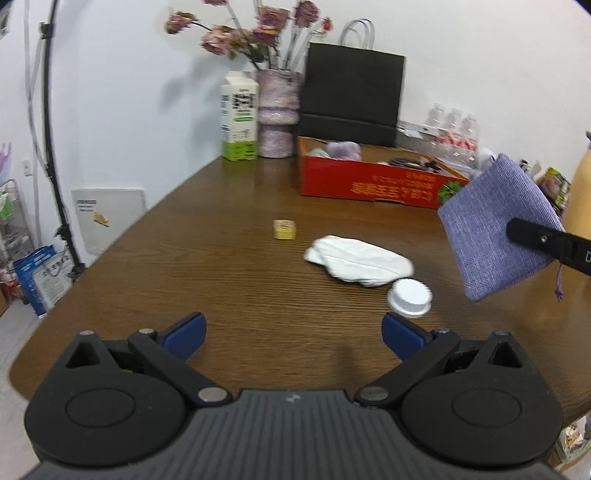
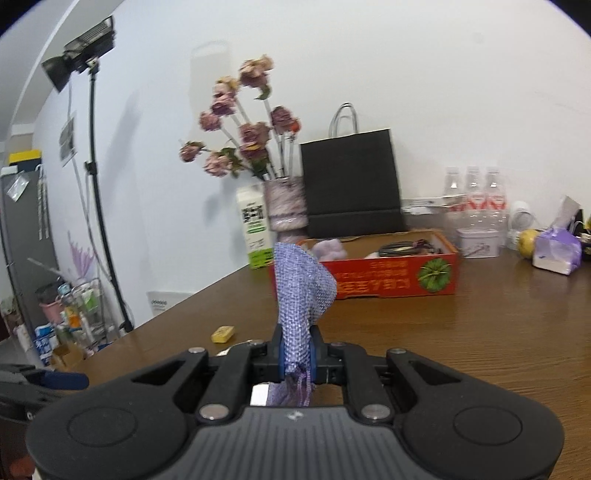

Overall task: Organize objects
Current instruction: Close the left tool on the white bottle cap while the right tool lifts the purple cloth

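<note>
1. My right gripper (image 1: pixel 546 240) is cut off by the left wrist view's right edge; only one black finger shows against the purple pouch (image 1: pixel 495 225).
2. In my right wrist view, the pouch's lower end disappears between my pads and behind my own housing.
3. The contents of the red box (image 2: pixel 388 284) are mostly hidden by its wall: a dark coiled cable and something pale purple show, too blurred to name.
4. The print on the milk carton (image 1: pixel 239 114) is too small to read.
5. The flowers (image 1: pixel 258 29) are blurred, their tops cropped by the upper edge.
6. The clutter on the shelves (image 2: pixel 70 306) at far left is too small to identify.
</note>
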Motion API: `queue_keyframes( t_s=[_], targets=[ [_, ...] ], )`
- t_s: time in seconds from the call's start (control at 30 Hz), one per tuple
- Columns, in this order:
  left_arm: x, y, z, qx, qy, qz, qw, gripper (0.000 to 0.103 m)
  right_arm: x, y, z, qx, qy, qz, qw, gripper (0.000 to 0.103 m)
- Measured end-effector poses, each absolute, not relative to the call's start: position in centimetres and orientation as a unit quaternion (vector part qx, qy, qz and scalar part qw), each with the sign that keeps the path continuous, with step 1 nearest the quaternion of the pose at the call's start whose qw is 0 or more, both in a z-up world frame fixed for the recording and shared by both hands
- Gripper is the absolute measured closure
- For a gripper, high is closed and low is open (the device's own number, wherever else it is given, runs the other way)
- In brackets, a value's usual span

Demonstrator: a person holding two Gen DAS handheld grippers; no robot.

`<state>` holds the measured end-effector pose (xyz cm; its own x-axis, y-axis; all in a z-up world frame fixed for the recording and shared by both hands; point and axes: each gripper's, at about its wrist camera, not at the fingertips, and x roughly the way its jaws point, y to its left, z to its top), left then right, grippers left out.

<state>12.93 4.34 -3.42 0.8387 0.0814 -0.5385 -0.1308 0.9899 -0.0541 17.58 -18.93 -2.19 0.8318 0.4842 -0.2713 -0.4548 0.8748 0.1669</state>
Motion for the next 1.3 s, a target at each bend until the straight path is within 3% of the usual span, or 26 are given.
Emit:
queue_keyframes(
  t_s=[0.8, 0.97, 1.07, 1.1, 1.3],
  targets=[
    [23.4, -4.3, -6.6, -0.005, 0.329, 0.030, 0.944, 0.000, 22.3, -26.7, -5.6, 0.088, 0.175, 0.203, 0.959, 0.092],
    [23.9, -4.2, -6.9, -0.014, 0.326, 0.031, 0.945, 0.017, 22.5, -27.0, -5.8, 0.100, 0.178, 0.219, 0.954, 0.092],
    [23.4, -4.6, -6.9, -0.004, 0.309, 0.034, 0.950, 0.051, 22.8, -27.1, -6.0, 0.107, 0.189, 0.225, 0.950, 0.092],
    [23.1, -4.7, -6.9, -0.003, 0.303, 0.030, 0.953, 0.067, 22.9, -27.1, -6.2, 0.110, 0.194, 0.226, 0.948, 0.092],
    [22.5, -4.7, -6.7, -0.002, 0.289, 0.036, 0.957, 0.067, 22.9, -26.9, -7.1, 0.116, 0.208, 0.228, 0.944, 0.092]
  ],
)
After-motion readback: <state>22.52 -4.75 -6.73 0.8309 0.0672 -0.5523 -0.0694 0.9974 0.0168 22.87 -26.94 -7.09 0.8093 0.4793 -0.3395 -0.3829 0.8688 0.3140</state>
